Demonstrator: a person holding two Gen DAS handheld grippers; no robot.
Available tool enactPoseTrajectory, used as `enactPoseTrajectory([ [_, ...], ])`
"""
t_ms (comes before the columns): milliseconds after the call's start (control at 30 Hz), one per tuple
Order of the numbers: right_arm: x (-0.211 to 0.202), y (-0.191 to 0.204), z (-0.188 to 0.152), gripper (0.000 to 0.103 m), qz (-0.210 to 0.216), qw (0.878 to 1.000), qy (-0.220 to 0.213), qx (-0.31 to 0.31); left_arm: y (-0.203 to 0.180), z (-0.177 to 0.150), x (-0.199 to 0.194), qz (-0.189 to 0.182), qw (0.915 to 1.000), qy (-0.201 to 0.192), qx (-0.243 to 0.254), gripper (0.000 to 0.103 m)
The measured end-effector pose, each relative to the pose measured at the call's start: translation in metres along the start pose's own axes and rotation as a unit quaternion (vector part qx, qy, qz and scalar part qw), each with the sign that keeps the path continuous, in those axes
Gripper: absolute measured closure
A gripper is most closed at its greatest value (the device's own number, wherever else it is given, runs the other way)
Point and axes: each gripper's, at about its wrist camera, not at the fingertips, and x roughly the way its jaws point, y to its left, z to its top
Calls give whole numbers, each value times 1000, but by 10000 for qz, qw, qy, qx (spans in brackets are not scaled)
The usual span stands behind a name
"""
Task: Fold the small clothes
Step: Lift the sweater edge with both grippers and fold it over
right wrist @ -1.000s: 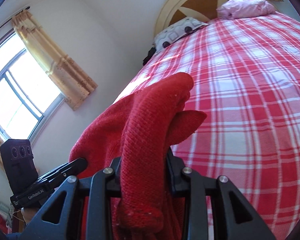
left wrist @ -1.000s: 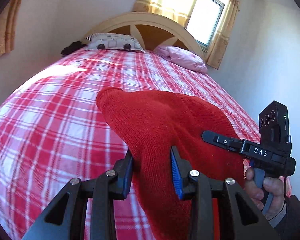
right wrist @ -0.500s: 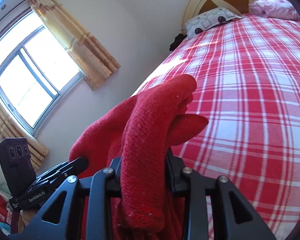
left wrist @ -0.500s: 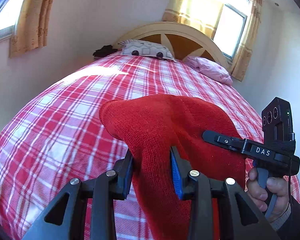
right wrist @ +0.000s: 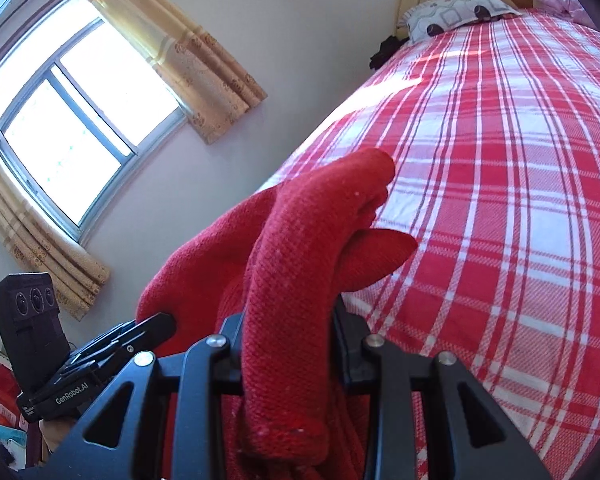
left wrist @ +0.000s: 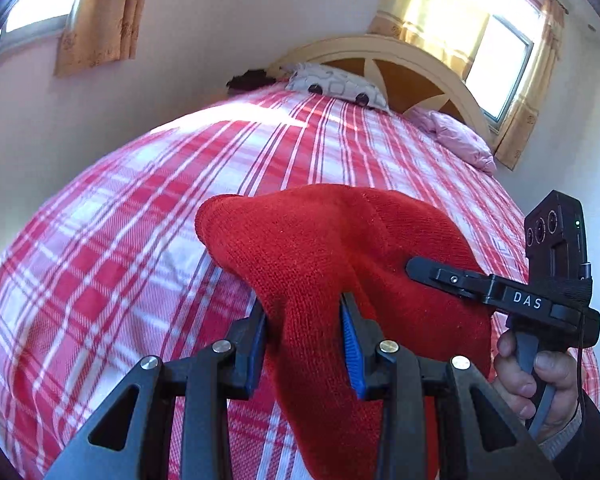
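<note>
Here, around: plaid bed cover (left wrist: pixel 148 240), patterned pillow (left wrist: pixel 336 86), pink pillow (left wrist: pixel 460 140), perhaps clothing, a dark heap (right wrist: pixel 384 50) | red knit garment (left wrist: pixel 324 248) above bed, nothing blocking | left gripper (left wrist: pixel 305 338) clenched on garment | right gripper (right wrist: pixel 288 332) clenched on its bunched edge

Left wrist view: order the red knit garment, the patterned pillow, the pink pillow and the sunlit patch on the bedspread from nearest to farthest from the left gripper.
1. red knit garment, clamped in the left gripper.
2. sunlit patch, mid-bed, toward the left.
3 and 4. patterned pillow at centre and pink pillow on the right, both at the headboard; too close to call.
</note>
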Motion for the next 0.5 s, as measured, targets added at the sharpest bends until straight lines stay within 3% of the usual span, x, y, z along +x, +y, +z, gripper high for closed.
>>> enactPoseTrajectory([
  [100,10,-4,-5,69,-76,9998,195,45,11,-10,9,-42,9993,284,-238,68],
  [233,17,-10,-14,69,-241,9987,450,86,13,-25,17,36,9989,425,-168,67],
  [433,27,-24,-28,65,-473,9954,808,220,7,-41,21,275,9989,270,259,55],
  [500,28,-30,-32,59,-484,9948,837,307,8,-44,19,316,9990,187,257,45],
])
